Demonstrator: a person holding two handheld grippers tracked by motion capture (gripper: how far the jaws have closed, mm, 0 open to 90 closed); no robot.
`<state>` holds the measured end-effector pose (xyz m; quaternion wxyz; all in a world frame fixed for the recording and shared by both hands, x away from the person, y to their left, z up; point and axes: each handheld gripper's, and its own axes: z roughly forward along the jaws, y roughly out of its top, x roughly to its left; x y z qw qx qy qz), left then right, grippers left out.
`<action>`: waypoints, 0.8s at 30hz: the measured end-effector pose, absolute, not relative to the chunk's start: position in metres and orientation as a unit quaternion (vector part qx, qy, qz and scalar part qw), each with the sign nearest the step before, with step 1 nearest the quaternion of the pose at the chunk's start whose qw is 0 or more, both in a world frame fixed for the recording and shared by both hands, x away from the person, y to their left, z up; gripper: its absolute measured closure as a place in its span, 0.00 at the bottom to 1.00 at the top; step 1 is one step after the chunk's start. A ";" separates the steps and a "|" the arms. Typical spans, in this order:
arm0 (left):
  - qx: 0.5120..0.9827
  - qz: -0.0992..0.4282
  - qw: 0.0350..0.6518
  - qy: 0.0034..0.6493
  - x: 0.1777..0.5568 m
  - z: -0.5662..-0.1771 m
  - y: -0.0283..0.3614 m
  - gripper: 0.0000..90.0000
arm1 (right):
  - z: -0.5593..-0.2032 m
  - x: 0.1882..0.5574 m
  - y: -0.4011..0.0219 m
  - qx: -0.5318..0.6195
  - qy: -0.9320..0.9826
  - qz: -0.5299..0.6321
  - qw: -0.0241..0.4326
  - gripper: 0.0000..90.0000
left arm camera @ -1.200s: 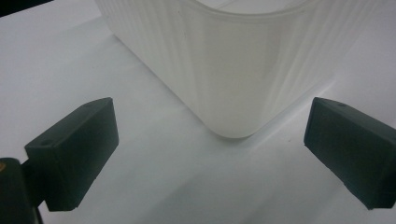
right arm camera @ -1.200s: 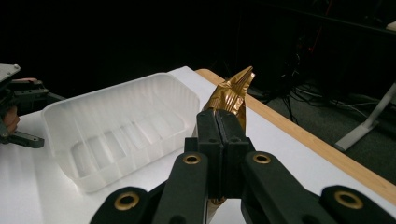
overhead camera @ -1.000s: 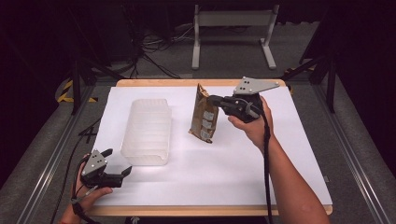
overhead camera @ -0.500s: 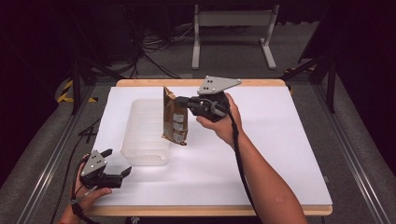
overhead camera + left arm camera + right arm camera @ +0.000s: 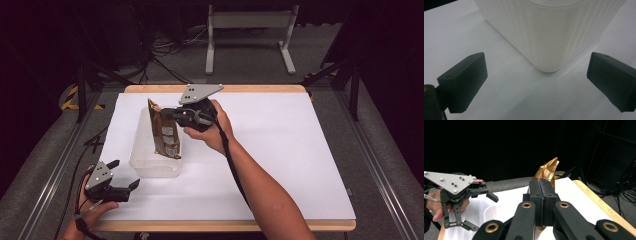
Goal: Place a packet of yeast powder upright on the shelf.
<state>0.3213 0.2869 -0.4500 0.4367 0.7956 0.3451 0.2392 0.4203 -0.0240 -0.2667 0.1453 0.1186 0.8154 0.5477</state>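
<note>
While the right gripper (image 5: 167, 114) clamps the brown pouch (image 5: 164, 131) over the clear tub (image 5: 150, 162), the left gripper (image 5: 125, 175) rests gaping near the table's front-left corner.

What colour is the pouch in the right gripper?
Shiny golden-brown pouch, with pale label patches; clearest in the high view.

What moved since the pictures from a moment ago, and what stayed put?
The right gripper, shut on the brown snack bag, carried it leftward across the table until it hangs over the clear plastic tub. Nothing was let go. The tub and the open left gripper near the table's front left corner stayed where they were.
</note>
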 end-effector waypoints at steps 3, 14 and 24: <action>0.796 0.239 0.437 0.343 0.321 -0.450 0.287 0.04 | -0.269 0.421 -0.018 0.116 0.819 0.542 0.146 0.99; 0.797 0.239 0.438 0.341 0.321 -0.450 0.288 0.04 | -0.279 0.428 -0.001 0.105 0.823 0.540 0.139 0.99; 0.798 0.237 0.436 0.341 0.321 -0.451 0.287 0.04 | -0.281 0.427 -0.002 0.087 0.826 0.539 0.140 0.99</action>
